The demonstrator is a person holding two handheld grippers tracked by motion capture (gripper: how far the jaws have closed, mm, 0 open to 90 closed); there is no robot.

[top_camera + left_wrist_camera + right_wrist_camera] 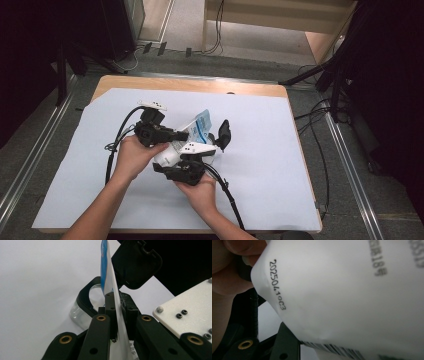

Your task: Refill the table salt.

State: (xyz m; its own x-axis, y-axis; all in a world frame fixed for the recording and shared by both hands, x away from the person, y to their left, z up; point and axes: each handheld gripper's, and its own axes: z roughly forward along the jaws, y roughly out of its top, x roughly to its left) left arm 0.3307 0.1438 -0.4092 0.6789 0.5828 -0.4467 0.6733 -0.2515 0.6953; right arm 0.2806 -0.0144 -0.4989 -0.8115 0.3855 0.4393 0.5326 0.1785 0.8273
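Centrally on the table [260, 200], covered by a pale sheet [265, 150] — two hands working close together over a white pouch with blue print [199, 129]. Left gripper [172, 135] held level in the left hand [131, 156], jaws clenched on the pouch's thin edge; seen along those jaws in the left gripper view [115, 307], the pouch [110, 287] standing edge-on, pinched flat between the pads. Just behind it in that view, a clear container with a black rim [85, 302] and its black lid [136, 263] hinged up and open. Same black lid [223, 134] seen from above, just right of the pouch. Right gripper [187, 170] in the right hand [200, 192], just beneath the pouch's lower end; white back of the pouch [352, 295], with a printed date code and a barcode, pressed close to that camera — cannot tell whether these jaws are grasping it or released. Cables [114, 145] trailing from both grippers across the sheet.
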